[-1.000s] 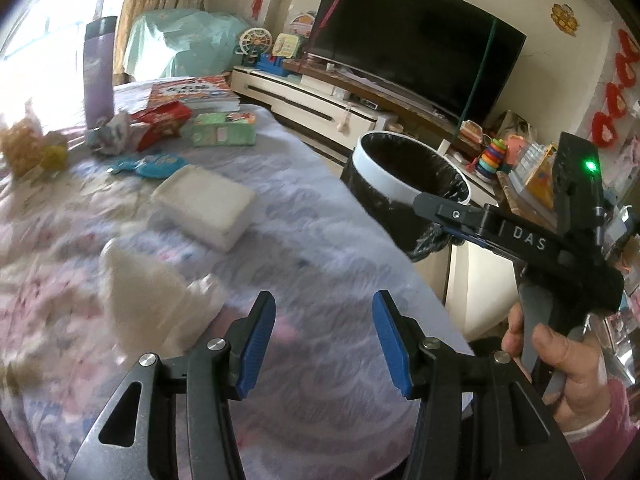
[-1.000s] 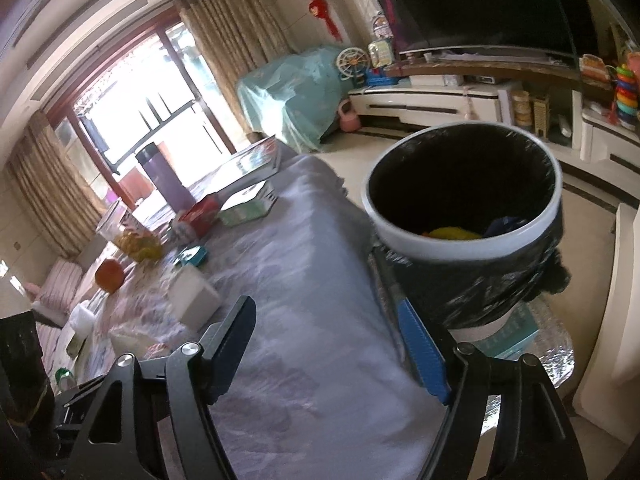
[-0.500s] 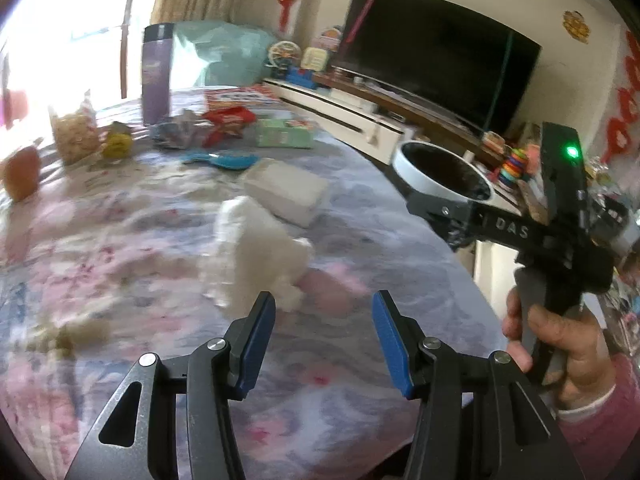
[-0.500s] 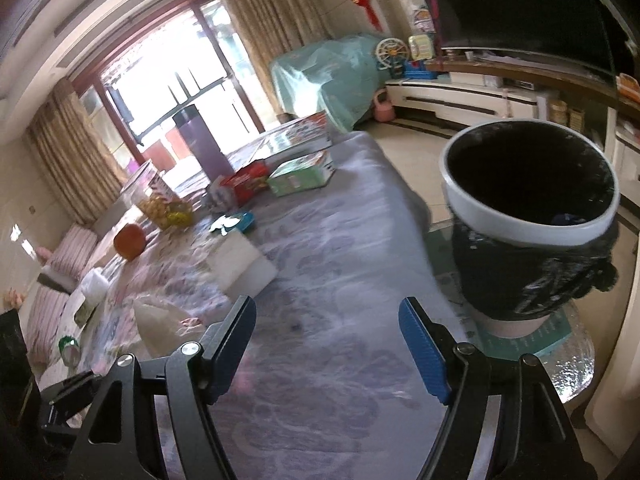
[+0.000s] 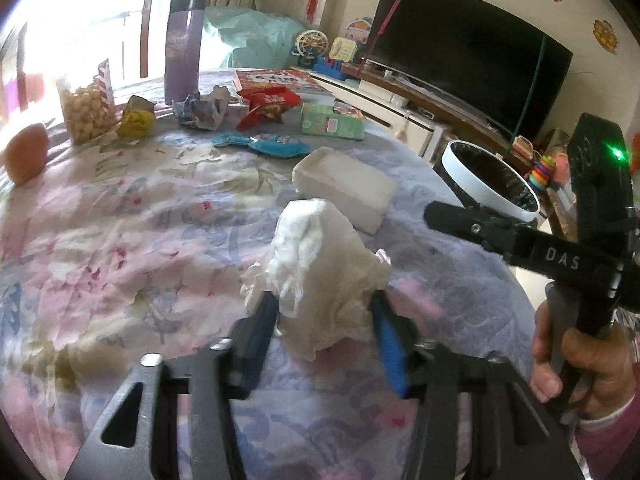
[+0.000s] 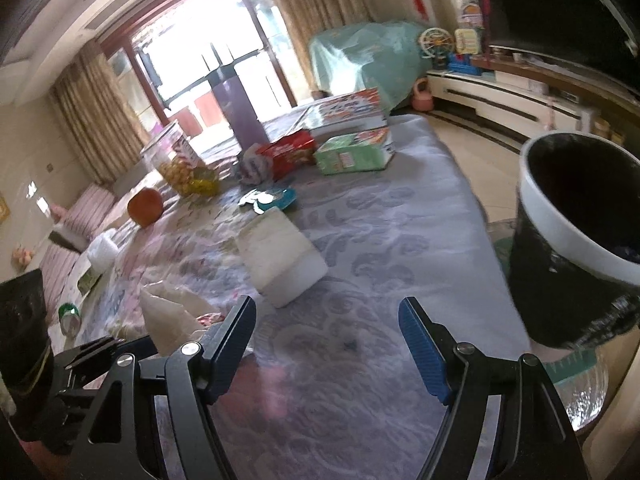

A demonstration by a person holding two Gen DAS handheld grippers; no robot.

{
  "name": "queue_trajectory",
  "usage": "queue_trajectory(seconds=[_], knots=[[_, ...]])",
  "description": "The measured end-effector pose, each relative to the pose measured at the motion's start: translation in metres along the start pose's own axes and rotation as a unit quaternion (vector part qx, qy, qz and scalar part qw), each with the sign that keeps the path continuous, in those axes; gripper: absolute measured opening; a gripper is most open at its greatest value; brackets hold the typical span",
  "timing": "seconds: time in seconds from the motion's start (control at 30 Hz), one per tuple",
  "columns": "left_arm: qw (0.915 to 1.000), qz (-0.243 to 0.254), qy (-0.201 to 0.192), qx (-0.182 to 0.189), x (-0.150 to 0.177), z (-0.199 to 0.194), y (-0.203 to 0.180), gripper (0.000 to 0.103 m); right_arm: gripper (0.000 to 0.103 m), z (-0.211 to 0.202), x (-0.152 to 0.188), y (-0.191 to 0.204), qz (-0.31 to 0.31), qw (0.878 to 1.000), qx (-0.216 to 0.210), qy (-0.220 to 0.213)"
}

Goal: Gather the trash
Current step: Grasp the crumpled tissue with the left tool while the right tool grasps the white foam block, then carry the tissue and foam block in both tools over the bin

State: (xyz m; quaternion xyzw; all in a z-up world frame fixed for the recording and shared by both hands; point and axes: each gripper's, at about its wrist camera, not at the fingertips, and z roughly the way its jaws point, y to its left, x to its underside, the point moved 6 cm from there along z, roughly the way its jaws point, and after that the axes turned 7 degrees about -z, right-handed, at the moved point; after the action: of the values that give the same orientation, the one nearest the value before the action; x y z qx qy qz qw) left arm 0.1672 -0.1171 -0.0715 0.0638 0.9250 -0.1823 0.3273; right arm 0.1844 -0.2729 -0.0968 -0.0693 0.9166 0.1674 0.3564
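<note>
While the crumpled tissue [image 5: 320, 276] sits between the two blue pads of your left tongs [image 5: 324, 332], you are at the pick-up step: the jaws stand wide on either side of it, and whether the pads already touch the paper is hard to tell, since that part is blurred. The tissue rests on the flowered cloth of the surface [image 5: 120, 240], near its front edge, just in front of a white pack of napkins [image 5: 344, 188]. Your next move, as I judge it, is to close the left tongs firmly on the wad, low enough to catch its bulk and not just a loose flap, then lift and swing right toward the bin [image 5: 490, 176]. Your right tongs [image 6: 326, 340] hover wide and empty above the cloth, with the bin [image 6: 576, 240] close on their right, off the edge of the surface. That bin is white-rimmed with a black liner; its inside is dark, and only a small bluish scrap shows near the rim in the right view, so you cannot tell how full it is. Farther back more likely trash waits: a blue wrapper [image 5: 262, 144], a red snack bag [image 5: 266, 106], a grey crumpled paper [image 5: 204, 110] and a yellow wrapper [image 5: 136, 122], beside a purple flask [image 5: 182, 48] and a tub of round snacks [image 5: 86, 110].
</note>
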Motion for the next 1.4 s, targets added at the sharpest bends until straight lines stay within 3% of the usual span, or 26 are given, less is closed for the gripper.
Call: queue_trajectory(seconds=[0.1, 0.37, 0.53, 0.57, 0.6, 0.63, 0.93, 1.4], knots=[[1.0, -0.003, -0.005, 0.005, -0.007, 0.002, 0.007, 0.024, 0.076, 0.012, -0.002, 0.008, -0.017, 1.0, -0.01, 0.01], [0.9981, -0.044, -0.03, -0.032, -0.027, 0.002, 0.051, 0.022, 0.075, 0.044, -0.019, 0.029, -0.065, 0.997, -0.024, 0.031], [0.9968, -0.066, -0.029, -0.037, -0.03, 0.008, 0.061, 0.022, 0.074, 0.064, -0.023, 0.035, -0.094, 0.994, -0.007, 0.051], [0.9967, -0.066, -0.028, -0.037, -0.031, 0.009, 0.061, 0.022, 0.069, 0.068, -0.021, 0.035, -0.097, 0.994, -0.004, 0.059], [0.9967, -0.067, -0.027, -0.038, -0.031, 0.011, 0.06, 0.022, 0.055, 0.071, -0.019, 0.034, -0.096, 0.993, 0.001, 0.068], [0.9967, -0.067, -0.027, -0.037, -0.032, 0.013, 0.059, 0.022, 0.055, 0.072, -0.019, 0.033, -0.095, 0.993, 0.004, 0.071], [0.9986, -0.044, -0.025, -0.013, -0.037, 0.019, 0.028, 0.021, 0.054, 0.031, -0.015, 0.015, -0.054, 0.998, 0.009, 0.036], [0.9997, 0.01, -0.006, 0.02, -0.041, 0.042, -0.041, 0.021, 0.054, -0.032, 0.003, -0.048, 0.026, 0.999, 0.047, 0.011]])
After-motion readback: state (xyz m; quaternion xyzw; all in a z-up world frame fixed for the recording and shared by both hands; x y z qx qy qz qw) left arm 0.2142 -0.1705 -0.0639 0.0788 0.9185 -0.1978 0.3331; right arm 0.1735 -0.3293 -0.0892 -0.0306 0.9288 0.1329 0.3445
